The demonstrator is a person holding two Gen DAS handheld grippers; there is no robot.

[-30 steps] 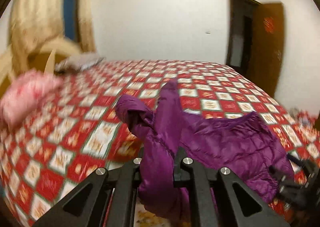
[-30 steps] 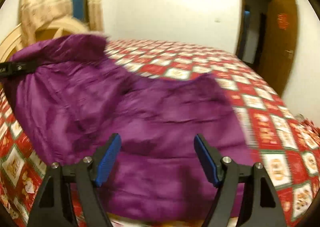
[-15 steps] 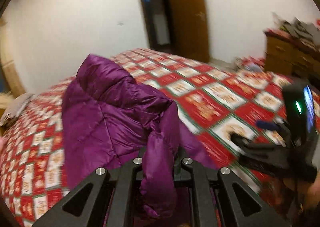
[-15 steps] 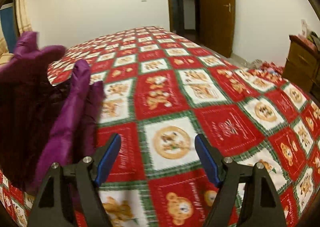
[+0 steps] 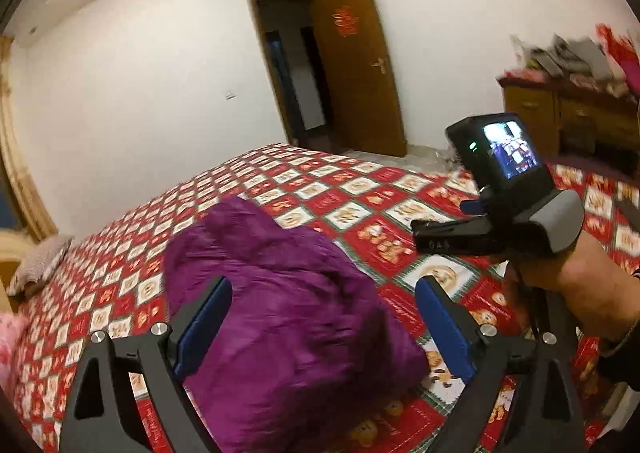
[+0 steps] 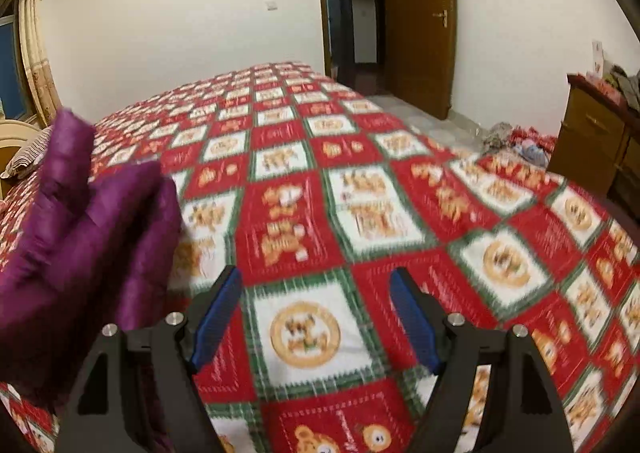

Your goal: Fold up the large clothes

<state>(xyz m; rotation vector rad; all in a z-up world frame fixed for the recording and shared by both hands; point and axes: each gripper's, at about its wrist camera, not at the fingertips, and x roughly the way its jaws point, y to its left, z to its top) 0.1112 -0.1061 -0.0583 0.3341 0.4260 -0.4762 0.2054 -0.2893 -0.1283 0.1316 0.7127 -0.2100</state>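
A purple puffer jacket [image 5: 288, 313] lies bunched in a heap on the red, white and green checked quilt [image 5: 360, 189] of the bed. My left gripper [image 5: 324, 285] hovers over the heap with its jaws opening wide. The blue pads [image 5: 204, 317] stand clear of the fabric on both sides. My right gripper [image 6: 316, 273] is open over bare quilt [image 6: 360, 213], with the jacket [image 6: 80, 253] to its left and nothing between its fingers. In the left wrist view a hand [image 5: 576, 285] holds the right gripper, whose small screen [image 5: 508, 151] is lit.
A brown door [image 6: 420, 25] stands open at the far side of the room. A wooden dresser [image 6: 592, 133] piled with things stands on the right, with clutter [image 6: 516, 141] on the floor beside it. A striped pillow [image 5: 40, 265] lies at the bed's head on the left.
The left gripper was shut on a fold of the jacket; now its jaws are spread and the jacket has dropped into a heap. Both views have swung right toward the door.
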